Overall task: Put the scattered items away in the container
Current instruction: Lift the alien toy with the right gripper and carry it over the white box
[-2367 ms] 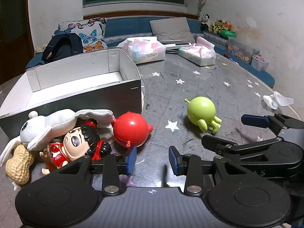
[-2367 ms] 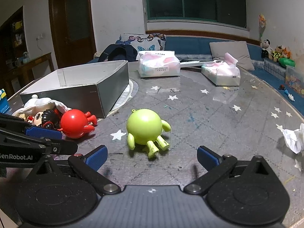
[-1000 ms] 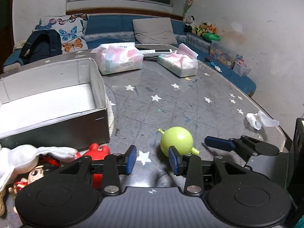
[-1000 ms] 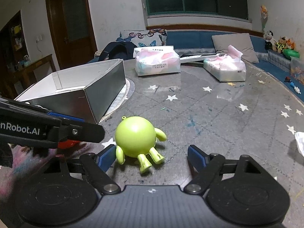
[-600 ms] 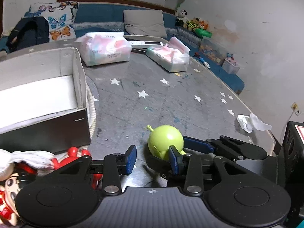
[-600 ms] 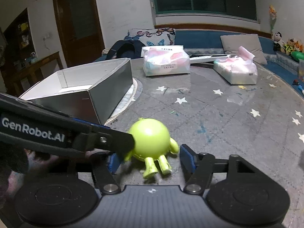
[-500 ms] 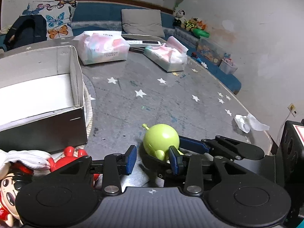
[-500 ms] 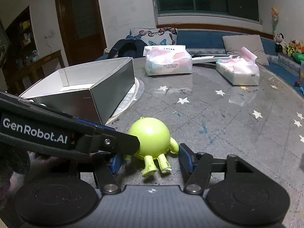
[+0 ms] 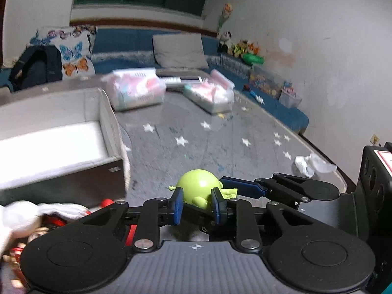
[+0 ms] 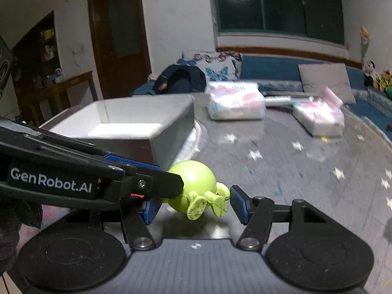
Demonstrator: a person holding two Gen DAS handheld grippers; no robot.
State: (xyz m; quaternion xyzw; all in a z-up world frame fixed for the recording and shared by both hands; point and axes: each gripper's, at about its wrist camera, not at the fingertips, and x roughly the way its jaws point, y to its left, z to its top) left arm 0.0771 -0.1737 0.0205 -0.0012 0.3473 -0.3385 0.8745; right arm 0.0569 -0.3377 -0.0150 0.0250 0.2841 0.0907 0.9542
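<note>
Green toy (image 10: 193, 183): on counter (image 10: 294, 171), lying between right tongs (image 10: 193, 207); box (image 10: 137, 125) at 10 o'clock.
Right tongs: wide, pads not touching.
Left tongs (image 9: 197, 202): narrow, empty.
Risk: round body may squirt out on closing; the tongs could collide.
</note>
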